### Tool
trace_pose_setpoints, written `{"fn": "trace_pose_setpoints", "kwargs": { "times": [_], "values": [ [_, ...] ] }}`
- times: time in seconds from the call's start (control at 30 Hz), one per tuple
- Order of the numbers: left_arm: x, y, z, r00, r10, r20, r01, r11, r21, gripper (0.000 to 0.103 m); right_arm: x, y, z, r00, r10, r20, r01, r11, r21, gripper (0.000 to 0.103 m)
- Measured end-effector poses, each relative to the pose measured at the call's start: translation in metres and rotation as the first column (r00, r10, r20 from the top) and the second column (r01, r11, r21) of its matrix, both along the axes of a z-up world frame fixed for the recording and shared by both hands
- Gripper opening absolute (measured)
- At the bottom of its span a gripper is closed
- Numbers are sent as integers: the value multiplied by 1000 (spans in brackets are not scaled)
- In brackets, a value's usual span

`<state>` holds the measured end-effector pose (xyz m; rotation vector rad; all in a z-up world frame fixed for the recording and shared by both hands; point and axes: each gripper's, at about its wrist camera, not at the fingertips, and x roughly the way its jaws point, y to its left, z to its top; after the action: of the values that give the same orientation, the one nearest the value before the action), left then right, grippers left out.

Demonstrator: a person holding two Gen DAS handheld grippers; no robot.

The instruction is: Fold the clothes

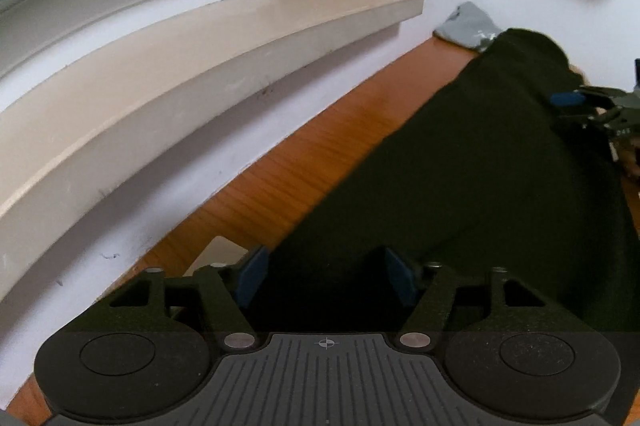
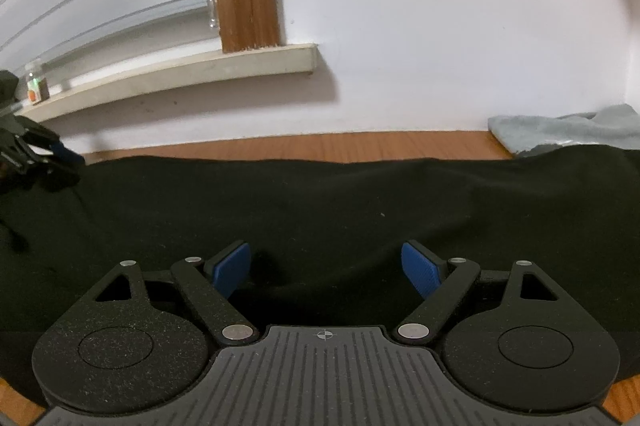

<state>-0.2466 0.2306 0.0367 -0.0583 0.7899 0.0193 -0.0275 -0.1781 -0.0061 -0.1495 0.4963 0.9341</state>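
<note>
A black garment (image 2: 320, 202) is spread over the wooden tabletop (image 1: 280, 170), running along the tabletop's far edge by the white wall (image 2: 440, 26). The left gripper (image 1: 325, 276) is seen w/ jaws apart, blue pads (image 1: 252, 278) straddling the cloth edge, nothing clamped. The right gripper (image 2: 326, 268) is likewise held wide open, pads (image 2: 234, 268) just above or on the fabric; contact can't be told. A grey folded cloth (image 2: 576, 128) lies at the far right corner of the tabletop, touched by the black garment. A small jar (image 2: 36, 84) is set on the windowsill (image 2: 180, 74).
</note>
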Motion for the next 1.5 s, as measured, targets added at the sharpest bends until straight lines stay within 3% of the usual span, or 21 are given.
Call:
{"fn": "trace_pose_setpoints", "kwargs": {
  "times": [0.03, 0.07, 0.23, 0.37, 0.53, 0.63, 0.67, 0.77, 0.83, 0.9, 1.3, 1.47, 1.5],
  "values": [
    [-3, 2, 0, 1000, 3, 11, -3, 1000, -18, 16, 0, -1, 0, 1000, 1, -2, -1, 1000, 4, 82],
    [-6, 5, 1, 1000, 6, 23, -6, 999, -36, 1, 1, -1, 0, 1000, 3, -4, -3, 1000, 9, 82],
    [-19, -11, 12, 994, 33, 108, -40, 998, 57, 0, 0, -1, 0, 1000, 2, -1, -2, 1000, 2, 82],
    [-25, -24, 31, 968, 91, 233, -116, 988, 98, 0, 0, -1, 0, 1000, 3, -2, -3, 1000, -3, 82],
    [-14, -22, 10, 987, 124, 105, -139, 978, 157, 1, 0, 0, 1, 1000, 0, 3, 0, 1000, -7, 82],
    [-12, -19, 2, 984, 171, 59, -179, 964, 195, 13, -1, 0, 1, 1000, 1, 1, -1, 1000, -5, 82],
    [-16, -19, 5, 979, 187, 80, -198, 963, 180, 19, 0, 0, 1, 1000, 2, -1, -2, 1000, -4, 82],
    [-21, -30, 16, 972, 187, 141, -206, 969, 136, 57, 0, -1, 1, 1000, 3, -3, -3, 1000, -1, 82],
    [-21, -46, 22, 974, 146, 173, -167, 980, 111, 60, 1, -1, 1, 1000, 3, -4, -3, 1000, -2, 82],
    [-19, -59, 22, 976, 117, 185, -136, 986, 96, 73, 1, -1, 1, 1000, 4, -4, -4, 1000, -7, 81],
    [4, -102, -21, 994, 19, 110, -26, 998, 60, 88, 4, 2, 1, 1000, -8, -10, 8, 999, -39, 82],
    [7, -105, -22, 994, 12, 104, -20, 997, 79, 96, 5, 1, 1, 1000, -19, -12, 19, 999, -45, 83],
    [8, -105, -22, 994, 12, 104, -20, 997, 76, 100, 8, -8, 3, 999, -35, -23, 35, 999, -8, 86]
  ]
}}
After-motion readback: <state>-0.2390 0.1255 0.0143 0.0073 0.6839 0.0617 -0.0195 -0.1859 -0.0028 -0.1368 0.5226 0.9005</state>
